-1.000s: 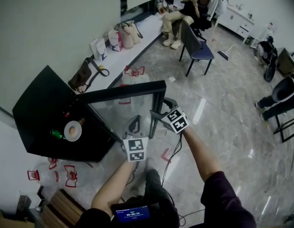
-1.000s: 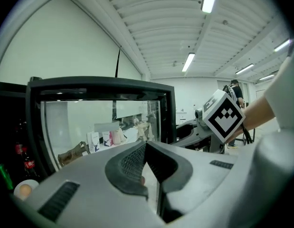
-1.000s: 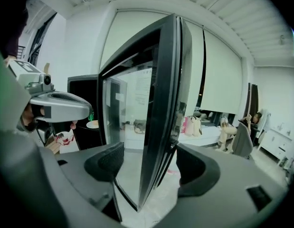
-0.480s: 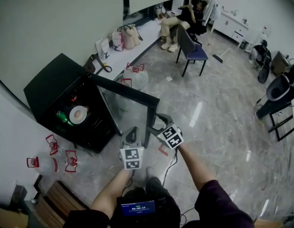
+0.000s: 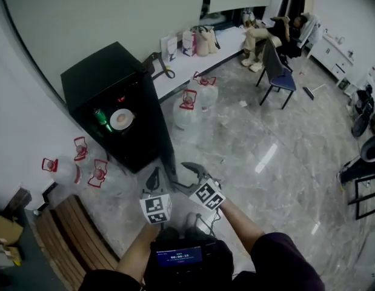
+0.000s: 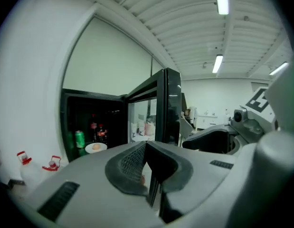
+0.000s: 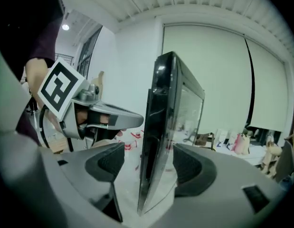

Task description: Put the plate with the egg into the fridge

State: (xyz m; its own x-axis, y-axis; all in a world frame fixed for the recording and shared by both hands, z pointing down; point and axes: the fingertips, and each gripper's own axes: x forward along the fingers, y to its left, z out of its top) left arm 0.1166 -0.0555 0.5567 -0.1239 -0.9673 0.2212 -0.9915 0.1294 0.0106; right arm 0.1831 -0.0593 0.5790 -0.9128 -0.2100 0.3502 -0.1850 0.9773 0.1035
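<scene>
The black fridge (image 5: 108, 77) stands open by the wall. Inside it, a white plate with the egg (image 5: 122, 119) rests on a shelf beside a green can (image 5: 101, 119); the plate (image 6: 95, 147) also shows in the left gripper view. The glass door (image 5: 169, 156) juts toward me, seen edge-on. My right gripper (image 5: 189, 174) is open, its jaws straddling the door's free edge (image 7: 154, 141) with a gap on each side. My left gripper (image 5: 153, 177) hangs just left of the door, shut on nothing (image 6: 147, 167).
Water jugs with red handles sit left of the fridge (image 5: 66, 170) and behind it (image 5: 188, 109). A wooden bench (image 5: 72, 235) is at lower left. Bags line a white ledge (image 5: 196, 41). A blue chair (image 5: 278, 71) and a seated person (image 5: 266, 32) are far off.
The door has swung from broadside to edge-on in the head view. My right gripper stayed at its free edge, and both grippers shifted left and down with it.
</scene>
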